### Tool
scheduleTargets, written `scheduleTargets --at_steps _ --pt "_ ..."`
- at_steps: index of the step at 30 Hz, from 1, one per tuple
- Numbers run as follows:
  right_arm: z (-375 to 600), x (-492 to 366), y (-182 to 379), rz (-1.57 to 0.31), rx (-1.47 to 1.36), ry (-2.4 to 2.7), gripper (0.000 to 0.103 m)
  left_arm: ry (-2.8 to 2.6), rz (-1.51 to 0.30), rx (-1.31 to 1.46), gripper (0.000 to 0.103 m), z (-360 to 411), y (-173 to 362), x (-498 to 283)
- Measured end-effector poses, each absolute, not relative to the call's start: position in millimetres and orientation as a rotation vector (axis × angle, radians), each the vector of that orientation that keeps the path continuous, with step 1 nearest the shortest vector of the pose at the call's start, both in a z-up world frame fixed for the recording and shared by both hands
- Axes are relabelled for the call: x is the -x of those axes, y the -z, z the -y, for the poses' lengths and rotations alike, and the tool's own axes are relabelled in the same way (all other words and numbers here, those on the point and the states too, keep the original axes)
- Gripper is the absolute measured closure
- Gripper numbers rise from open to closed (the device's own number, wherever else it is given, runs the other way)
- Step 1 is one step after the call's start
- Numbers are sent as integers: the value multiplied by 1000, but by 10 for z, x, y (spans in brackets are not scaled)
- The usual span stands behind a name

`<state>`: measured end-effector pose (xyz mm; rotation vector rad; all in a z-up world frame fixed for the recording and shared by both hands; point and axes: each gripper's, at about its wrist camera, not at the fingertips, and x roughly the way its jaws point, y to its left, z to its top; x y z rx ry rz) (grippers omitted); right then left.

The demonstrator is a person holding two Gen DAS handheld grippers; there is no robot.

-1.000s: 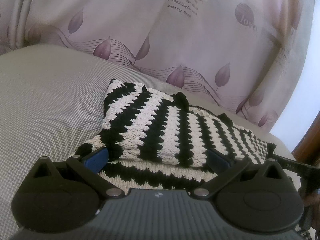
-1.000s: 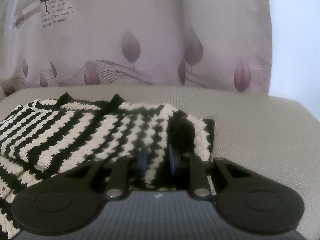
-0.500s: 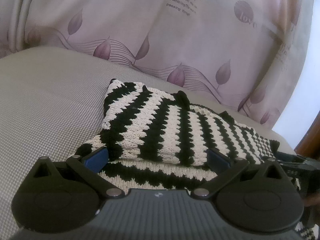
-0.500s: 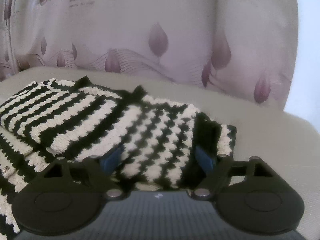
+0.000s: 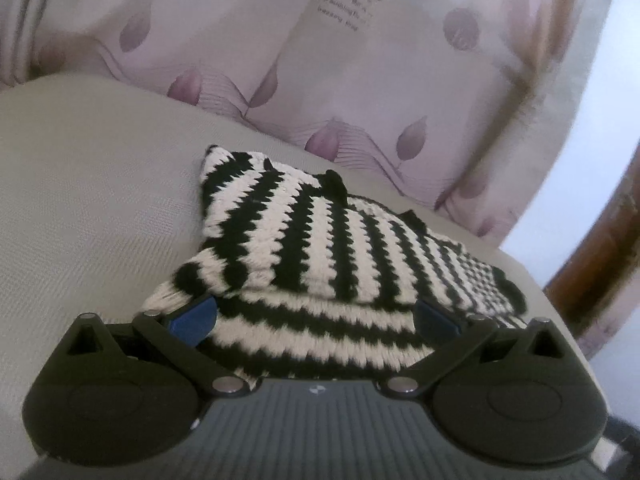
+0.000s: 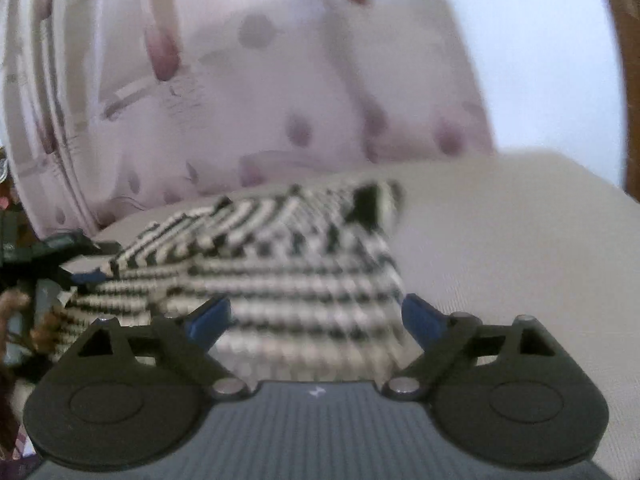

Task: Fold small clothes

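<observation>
A pale pink curtain (image 5: 360, 92) printed with mauve leaves, wavy lines and small lettering hangs behind a beige woven cushion (image 5: 88, 200). Bright daylight glows at the curtain's right edge, beside a strip of brown wood (image 5: 592, 264). The right wrist view shows the same curtain (image 6: 280, 80), blurred.

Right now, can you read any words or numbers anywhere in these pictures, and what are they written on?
Curtain, left camera: a few lines of small dark print near the top, too blurred to read.
Curtain, right camera: faint print, smeared by motion, unreadable.
Striped knit garment: no words or labels visible.
Left gripper and right gripper: only a tiny white mark on each body, no readable text.
</observation>
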<state>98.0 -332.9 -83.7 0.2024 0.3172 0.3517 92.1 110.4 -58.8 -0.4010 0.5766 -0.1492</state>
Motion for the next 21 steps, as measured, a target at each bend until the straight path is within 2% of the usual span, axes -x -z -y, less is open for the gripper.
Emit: scheduleTargets --at_steps 7,10,11,14,15,21 --pt "3598 -450 1248 -348 -313 -320 12 192 -633 360 0 -1500 487 -180" --pt "3597 -436 1299 -338 -356 -347 15 209 -679 341 4 -1618 547 59" --pt "3592 -437 1310 -337 -361 -351 19 208 -696 340 8 -1646 571 112" --pt "3569 -476 1319 -348 -378 -367 47 220 -729 366 14 -1724 634 238" --pt "3554 -496 1331 -356 -384 -368 50 221 -721 369 14 -1739 639 277" --pt "3507 -510 1328 -380 -425 -406 50 267 -717 321 14 -1671 664 354"
